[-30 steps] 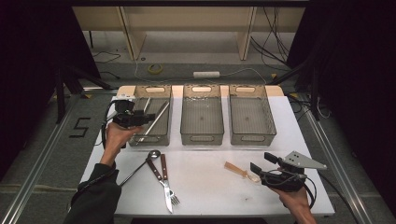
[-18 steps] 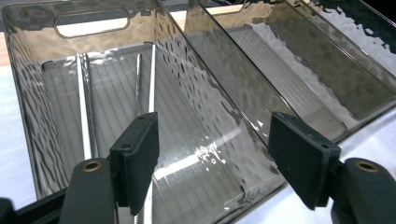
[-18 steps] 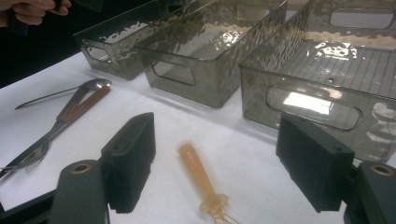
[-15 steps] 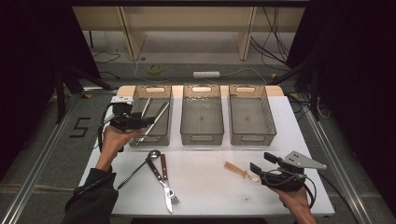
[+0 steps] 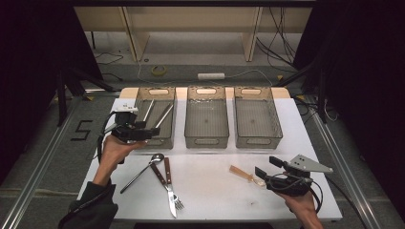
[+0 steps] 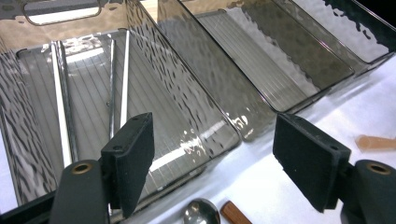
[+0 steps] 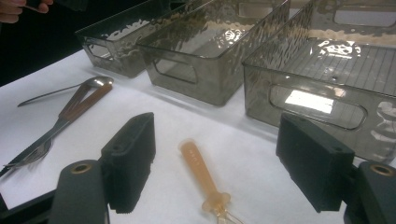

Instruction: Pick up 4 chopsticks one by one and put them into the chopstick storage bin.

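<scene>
My left gripper (image 5: 152,132) hovers open over the near end of the left smoky bin (image 5: 143,102), with nothing between its fingers (image 6: 130,158). Inside that bin (image 6: 196,93) lie thin metal rods (image 6: 112,88). My right gripper (image 5: 266,167) stands open low over the table at the front right. An orange plastic utensil handle (image 7: 201,175) lies on the table between its open jaws, untouched; the handle (image 5: 243,174) points toward the table's middle. A spoon (image 5: 143,169), a wooden-handled knife (image 5: 162,174) and a fork (image 5: 175,202) lie together at the front left.
A middle bin (image 5: 206,140) and a right bin (image 5: 258,140) stand beside the left one along the back of the white table (image 5: 215,200); both look empty. Cables and a tape roll (image 5: 159,70) lie on the floor behind.
My left gripper has drawn back a little from the left bin toward the person. The right gripper and the cutlery on the table have not moved.
</scene>
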